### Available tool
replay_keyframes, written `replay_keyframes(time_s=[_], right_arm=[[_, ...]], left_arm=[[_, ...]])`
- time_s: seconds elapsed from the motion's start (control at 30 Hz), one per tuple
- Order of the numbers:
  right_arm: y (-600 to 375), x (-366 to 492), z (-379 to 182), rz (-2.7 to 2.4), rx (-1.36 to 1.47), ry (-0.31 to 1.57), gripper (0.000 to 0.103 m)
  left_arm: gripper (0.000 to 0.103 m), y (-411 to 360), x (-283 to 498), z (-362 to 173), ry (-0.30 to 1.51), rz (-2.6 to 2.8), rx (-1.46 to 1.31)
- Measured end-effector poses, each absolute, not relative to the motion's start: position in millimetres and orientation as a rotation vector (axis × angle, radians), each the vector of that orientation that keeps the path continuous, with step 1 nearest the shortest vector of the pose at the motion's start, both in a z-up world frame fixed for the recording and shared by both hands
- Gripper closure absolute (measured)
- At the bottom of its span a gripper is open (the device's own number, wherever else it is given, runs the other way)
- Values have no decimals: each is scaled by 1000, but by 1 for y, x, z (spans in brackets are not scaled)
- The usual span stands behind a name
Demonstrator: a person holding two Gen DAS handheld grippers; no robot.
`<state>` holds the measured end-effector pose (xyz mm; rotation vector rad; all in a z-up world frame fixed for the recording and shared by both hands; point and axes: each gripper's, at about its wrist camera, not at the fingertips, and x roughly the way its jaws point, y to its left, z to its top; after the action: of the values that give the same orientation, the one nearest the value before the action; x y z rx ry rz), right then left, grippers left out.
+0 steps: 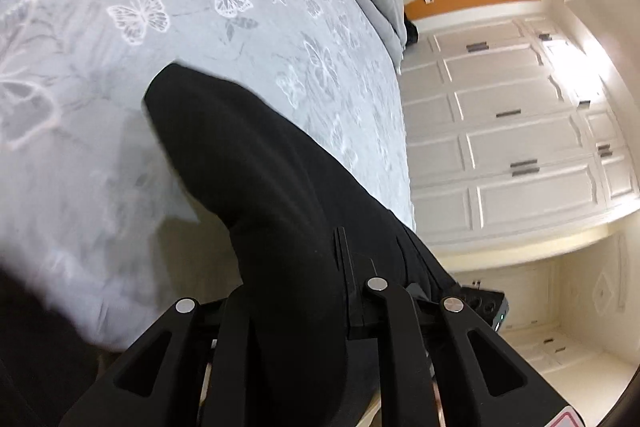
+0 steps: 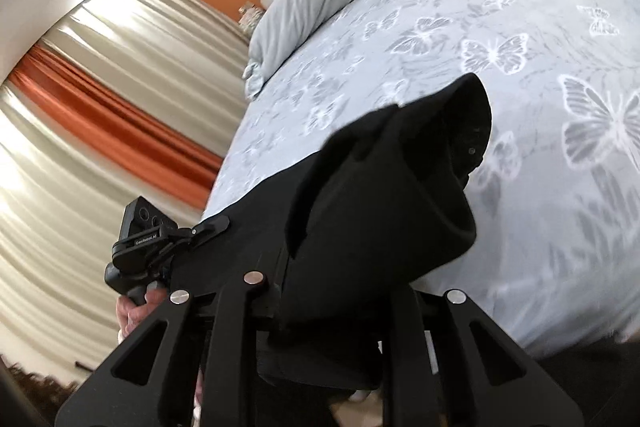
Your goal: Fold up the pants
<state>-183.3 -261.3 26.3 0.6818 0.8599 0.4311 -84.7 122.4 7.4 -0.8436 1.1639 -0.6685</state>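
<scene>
Both claws grip the black pants (image 1: 256,163): the left claw (image 1: 320,323) and right claw (image 2: 340,315) are each clenched on cloth that drapes forward from them, long axis running away toward the butterfly-print bed (image 1: 200,7), hanging just above it.

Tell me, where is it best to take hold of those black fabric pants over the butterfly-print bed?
Probably along one end edge, at two spread corners, coming from the bed's near side. The black fabric pants hang limp; the left gripper and right gripper each pinch an edge like that, so the cloth drapes toward the butterfly-print bedspread.
</scene>
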Motion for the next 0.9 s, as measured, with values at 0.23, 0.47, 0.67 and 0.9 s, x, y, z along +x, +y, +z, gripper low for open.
replay_keyframes(time_s=[0.23,0.47,0.67,0.9], right_arm=[[-232,-200,91,501,575,767,85],[-225,-136,171,547,438,534,84],[-231,-42,216,554,334,319,84],[-260,83,190,516,345,228,81]], left_arm=[[92,122,-107,83,1088,-730,-736],[91,117,-55,172,839,-795,-635],[91,104,25,236,611,-833,-523],[89,80,157,232,440,-841,-436]])
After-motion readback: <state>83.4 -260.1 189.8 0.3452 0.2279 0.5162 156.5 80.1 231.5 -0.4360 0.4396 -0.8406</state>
